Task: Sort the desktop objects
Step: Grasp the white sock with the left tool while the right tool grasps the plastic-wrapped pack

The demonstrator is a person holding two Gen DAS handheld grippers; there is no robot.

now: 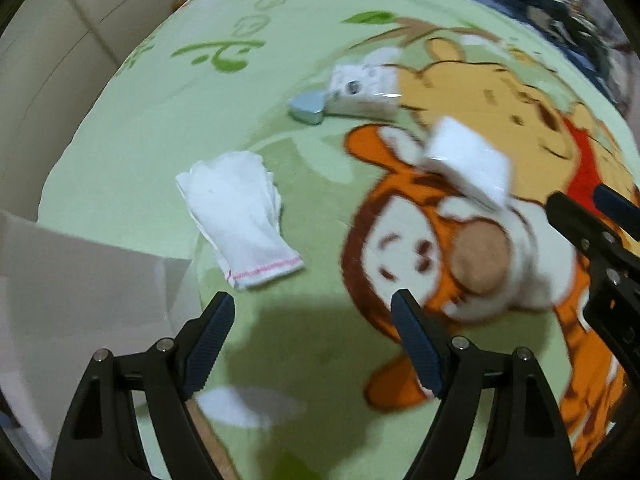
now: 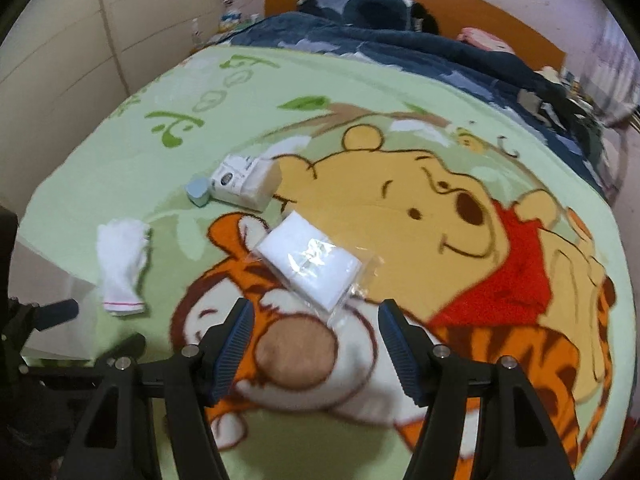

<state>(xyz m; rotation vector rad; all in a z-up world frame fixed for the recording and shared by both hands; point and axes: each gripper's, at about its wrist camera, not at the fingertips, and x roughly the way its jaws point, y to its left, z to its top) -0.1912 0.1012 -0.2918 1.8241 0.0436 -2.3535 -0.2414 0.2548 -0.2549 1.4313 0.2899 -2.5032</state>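
Two spread, empty grippers, left [image 1: 314, 314] and right [image 2: 316, 322], over a white, plastic-wrapped tissue pack [image 2: 310, 266] on the cartoon blanket [image 2: 168, 184]

We look down from both wrists, close over the cartoon blanket [image 1: 132, 152] [image 2: 132, 148], facing the headboard [image 2: 440, 4]. Our left view sits nearer and lower, left of the wrapped white pack [image 1: 468, 160] [image 2: 310, 260]; our right view looks straight along at it. Both share the pack, the glove [image 1: 236, 216] [image 2: 122, 264] and the tissue packet [image 1: 366, 90] [image 2: 246, 182].
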